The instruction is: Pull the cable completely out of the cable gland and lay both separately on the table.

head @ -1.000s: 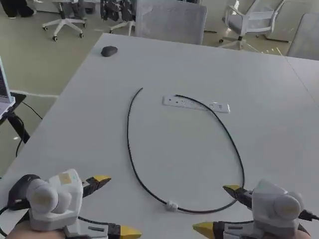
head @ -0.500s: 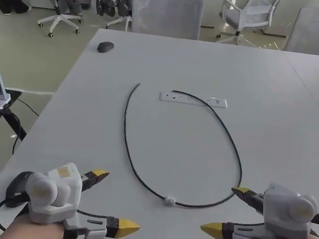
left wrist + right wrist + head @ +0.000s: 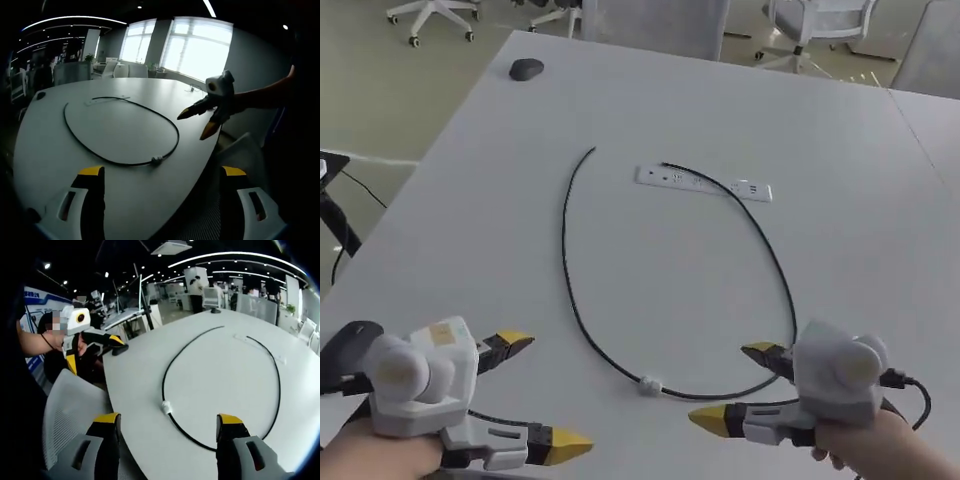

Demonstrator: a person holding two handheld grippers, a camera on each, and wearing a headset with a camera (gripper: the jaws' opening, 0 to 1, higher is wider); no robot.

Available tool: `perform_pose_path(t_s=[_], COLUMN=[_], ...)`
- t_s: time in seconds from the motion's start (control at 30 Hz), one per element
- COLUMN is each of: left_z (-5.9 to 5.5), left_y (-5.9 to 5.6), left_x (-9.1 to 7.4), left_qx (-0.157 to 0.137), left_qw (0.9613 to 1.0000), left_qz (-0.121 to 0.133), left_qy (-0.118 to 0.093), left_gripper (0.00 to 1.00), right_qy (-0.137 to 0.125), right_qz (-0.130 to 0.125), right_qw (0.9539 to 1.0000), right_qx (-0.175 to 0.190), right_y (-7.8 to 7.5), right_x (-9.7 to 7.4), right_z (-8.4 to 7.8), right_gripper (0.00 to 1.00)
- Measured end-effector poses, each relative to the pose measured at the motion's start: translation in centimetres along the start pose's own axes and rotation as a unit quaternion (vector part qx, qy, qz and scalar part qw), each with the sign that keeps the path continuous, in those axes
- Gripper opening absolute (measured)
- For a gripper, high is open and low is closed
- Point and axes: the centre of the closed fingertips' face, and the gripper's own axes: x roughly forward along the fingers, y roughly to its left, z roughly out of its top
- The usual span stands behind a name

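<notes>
1. Head view: both claws sit low at the near edge of the desk (image 3: pixel 840 150). The left claw (image 3: pixel 555 392) is spread wide with nothing in it, and the right claw (image 3: pixel 723 384) is the same. The cable (image 3: pixel 563 270) lies in one big open loop. The cable gland (image 3: pixel 649 385) is threaded on it at the near bottom of that loop, between my two claws. One far end of the cable crosses a white power strip (image 3: pixel 705 182), and a mouse (image 3: pixel 527 68) sits at the far corner.

2. Left gripper view: my left claw (image 3: pixel 162 172) gapes, empty, with the cable gland (image 3: pixel 157 161) just ahead on the desk. The right claw (image 3: pixel 192 127) hovers off to the right, jaws apart.

3. Right gripper view: the right claw (image 3: pixel 167 418) is wide open, with the cable gland (image 3: pixel 165 407) dead ahead on the cable (image 3: pixel 272 370). The left claw (image 3: pixel 95 354) hangs off the desk edge, well apart.

4. My read: this is the approach, with nothing gripped yet. I'd pinch the gland's body square with one claw and take the cable just beside it with the other. Then I'd draw along the cable's own line, low over the desk, and re-grip close to the gland each time. The run is long, and a sideways yank could bind it or whip the loose end.
</notes>
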Motion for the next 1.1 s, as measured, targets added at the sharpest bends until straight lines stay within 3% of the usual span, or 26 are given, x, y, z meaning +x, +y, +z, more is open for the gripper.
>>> perform_pose_path(t_s=[0.13, 0.5, 0.57, 0.77, 1.1], left_z=[-0.5, 0.0, 0.2, 0.3, -0.3], left_y=[0.0, 0.1, 0.1, -0.4, 0.3], left_x=[0.0, -0.2, -0.3, -0.9, -1.7], left_qx=[0.0, -0.008, -0.009, -0.001, -0.007], left_qw=[1.0, 1.0, 0.9999, 1.0, 0.9998], left_qz=[0.001, 0.003, 0.002, 0.004, 0.016], left_qy=[0.006, -0.003, -0.007, -0.007, -0.004], left_gripper=[0.95, 0.94, 0.93, 0.93, 0.92], right_qy=[0.018, 0.079, 0.097, 0.12, 0.164], right_qz=[0.009, 0.033, 0.045, 0.054, 0.066], right_qw=[0.9997, 0.9946, 0.9927, 0.989, 0.9801], right_qx=[-0.016, -0.059, -0.055, -0.067, -0.091], right_y=[0.0, 0.4, 0.6, 0.5, 1.0], right_x=[1.2, 4.2, 4.6, 5.7, 7.9], right_z=[0.0, -0.4, -0.9, -1.6, -2.7], right_gripper=[0.76, 0.65, 0.61, 0.53, 0.42])
